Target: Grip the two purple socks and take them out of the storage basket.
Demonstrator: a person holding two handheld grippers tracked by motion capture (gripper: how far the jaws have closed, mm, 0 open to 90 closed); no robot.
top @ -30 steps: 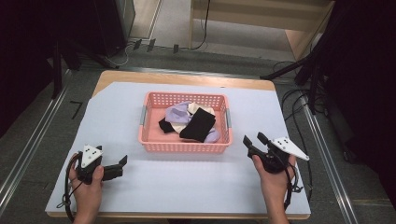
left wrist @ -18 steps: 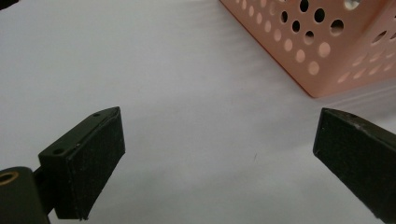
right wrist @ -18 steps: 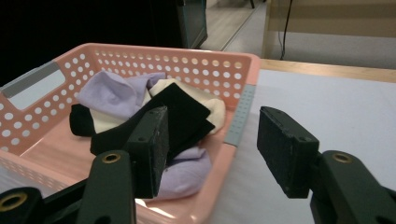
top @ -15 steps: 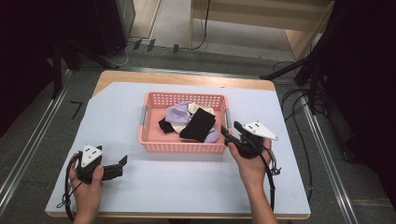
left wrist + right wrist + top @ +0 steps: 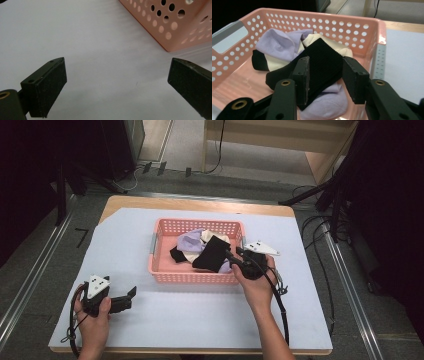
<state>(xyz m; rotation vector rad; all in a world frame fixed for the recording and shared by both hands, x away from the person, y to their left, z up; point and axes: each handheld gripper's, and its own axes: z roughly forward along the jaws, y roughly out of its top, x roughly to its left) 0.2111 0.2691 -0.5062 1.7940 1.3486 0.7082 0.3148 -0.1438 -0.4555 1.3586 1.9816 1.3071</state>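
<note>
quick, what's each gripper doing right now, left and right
Left tongs: open, nothing between them, over the bare table mat.
Right tongs: just been closing around the black sock in the pink basket; grip cannot be told.

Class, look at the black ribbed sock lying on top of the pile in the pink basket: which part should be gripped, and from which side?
Grip the black ribbed sock at its raised near end, coming over the basket rim from the right. It lies uppermost and tilted, so that end stands free of the lilac sock.
</note>
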